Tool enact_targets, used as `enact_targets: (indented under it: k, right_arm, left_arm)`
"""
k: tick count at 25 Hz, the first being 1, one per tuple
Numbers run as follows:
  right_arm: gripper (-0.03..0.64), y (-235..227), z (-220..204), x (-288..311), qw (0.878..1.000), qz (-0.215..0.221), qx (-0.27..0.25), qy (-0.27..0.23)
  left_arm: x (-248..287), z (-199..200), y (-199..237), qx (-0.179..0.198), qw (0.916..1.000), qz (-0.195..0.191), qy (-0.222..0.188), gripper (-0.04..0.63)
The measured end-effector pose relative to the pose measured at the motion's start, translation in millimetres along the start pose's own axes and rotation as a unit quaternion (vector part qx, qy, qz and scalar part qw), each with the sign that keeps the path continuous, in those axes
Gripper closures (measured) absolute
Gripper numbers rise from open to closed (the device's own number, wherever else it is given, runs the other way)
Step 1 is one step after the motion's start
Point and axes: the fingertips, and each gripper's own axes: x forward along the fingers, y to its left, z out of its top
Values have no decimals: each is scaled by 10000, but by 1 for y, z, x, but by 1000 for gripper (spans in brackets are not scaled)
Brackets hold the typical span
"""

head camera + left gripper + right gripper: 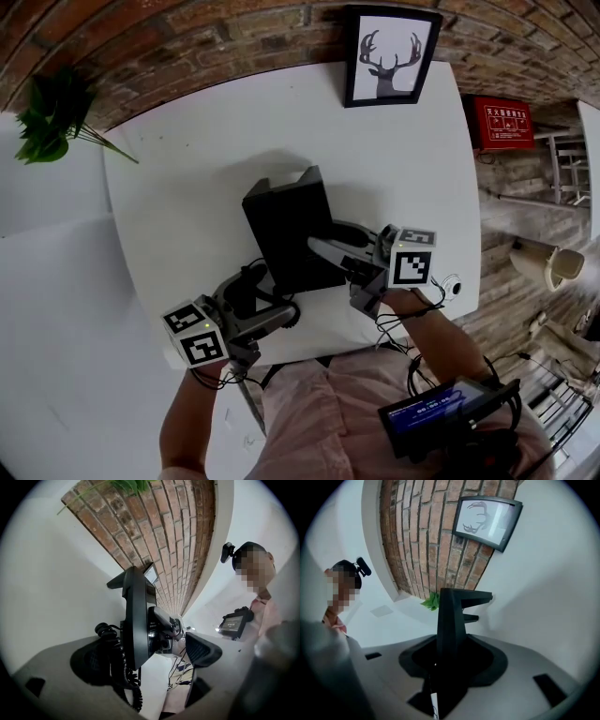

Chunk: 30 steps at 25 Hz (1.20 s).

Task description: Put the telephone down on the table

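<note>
- Above the white table (pixel 187 178), the right gripper (pixel 336 260) clamps the black telephone (pixel 281 225) edge-on.
- The left gripper (pixel 267 302) gapes wide, with the coiled cord (pixel 119 660) between its jaws.

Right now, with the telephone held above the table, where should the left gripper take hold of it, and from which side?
Probably the thin left edge of the telephone, coming from the person's left, opposite the right gripper, which clamps the right edge. The flat body fits between the open jaws of the left gripper; avoid the springy coiled cord.
</note>
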Motion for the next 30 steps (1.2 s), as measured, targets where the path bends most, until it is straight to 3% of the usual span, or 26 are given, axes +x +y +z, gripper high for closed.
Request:
enact_targets:
  k: [19, 30]
  right_arm:
    - [399, -5, 2, -5, 9992, -385, -70, 68]
    - [384, -7, 5, -8, 9983, -581, -81, -38]
  left_arm:
    - [4, -1, -4, 20, 10000, -18, -15, 107]
    - [10, 10, -9, 97, 9996, -115, -222, 121]
